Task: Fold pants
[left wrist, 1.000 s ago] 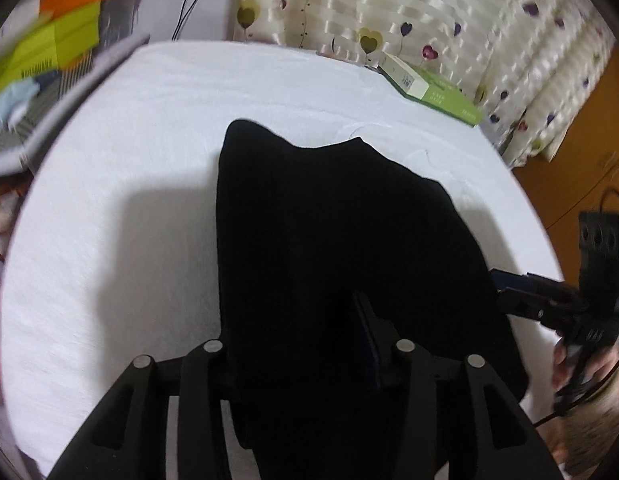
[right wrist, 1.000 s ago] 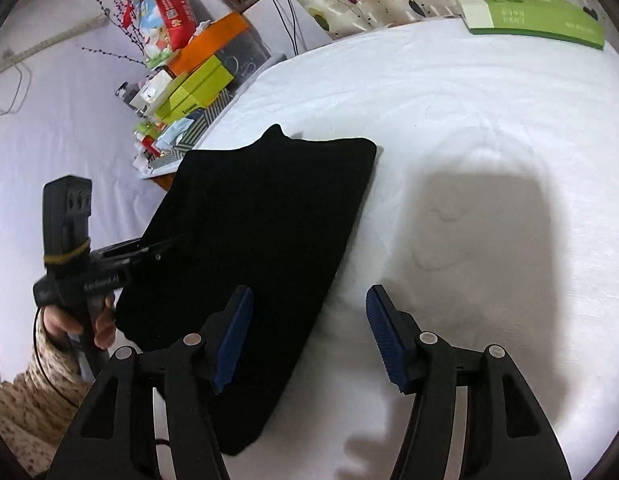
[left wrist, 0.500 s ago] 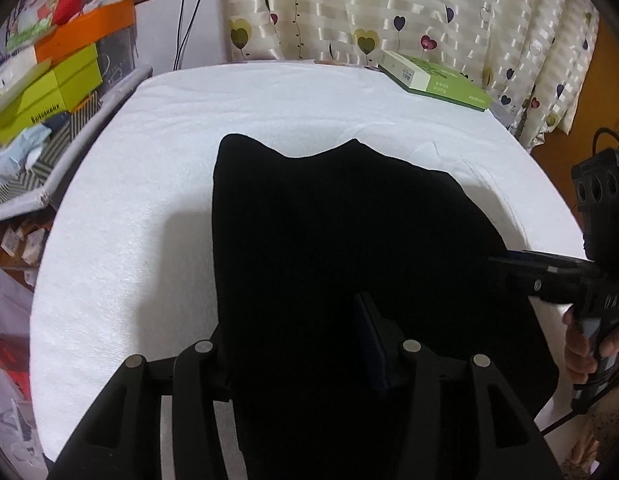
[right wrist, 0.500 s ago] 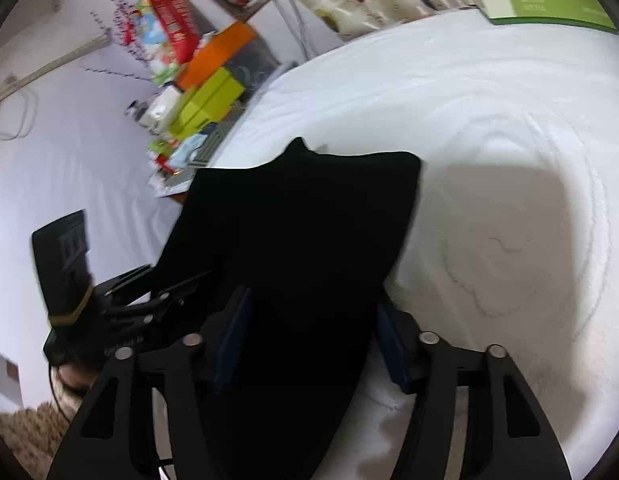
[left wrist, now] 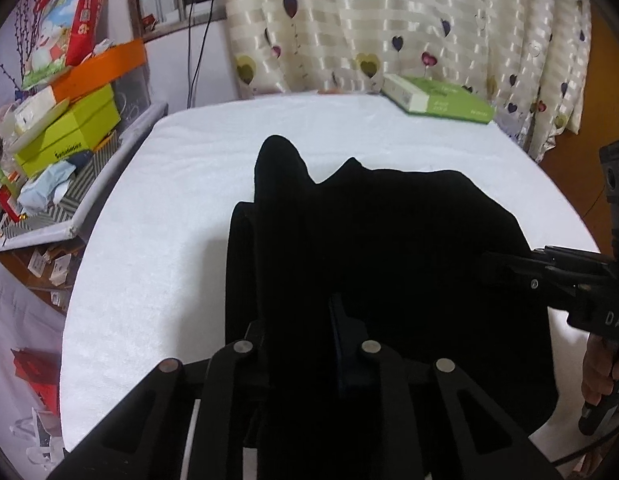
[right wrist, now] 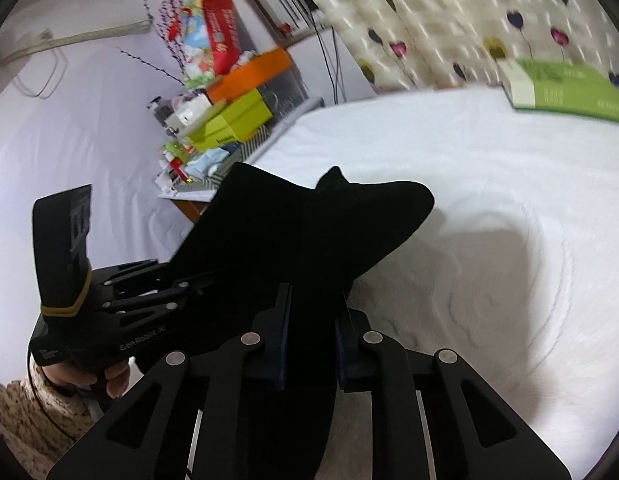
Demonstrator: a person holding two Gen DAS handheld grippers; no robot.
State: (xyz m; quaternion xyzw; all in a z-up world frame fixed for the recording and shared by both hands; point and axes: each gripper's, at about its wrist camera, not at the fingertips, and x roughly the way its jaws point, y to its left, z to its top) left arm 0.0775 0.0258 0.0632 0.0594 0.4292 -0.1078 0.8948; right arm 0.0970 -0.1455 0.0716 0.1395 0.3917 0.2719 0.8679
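Black pants point(left wrist: 389, 232) lie on the white padded surface point(left wrist: 169, 220), their near edge raised and the cloth humped. My left gripper point(left wrist: 297, 332) is at that near edge, jaws closing with black cloth pinched between the pads. In the right wrist view the pants point(right wrist: 309, 220) rise off the surface as a tent. My right gripper point(right wrist: 311, 320) holds the same edge further right, jaws closing with cloth squeezed between its blue pads point(right wrist: 283, 332). Each view shows the other gripper: the right one point(left wrist: 509, 264) and the left one point(right wrist: 197, 280), tips buried in cloth.
A green and white box point(left wrist: 437, 100) lies at the far edge by the heart-patterned curtain point(left wrist: 389, 20). A shelf stacked with coloured boxes point(left wrist: 61, 120) stands past the left edge. Bare white surface point(right wrist: 509, 240) spreads to the right of the pants.
Both grippers' jaws have narrowed onto the near edge of the pants and risen with it. The cloth, flat before, now lifts and bunches toward the far side.
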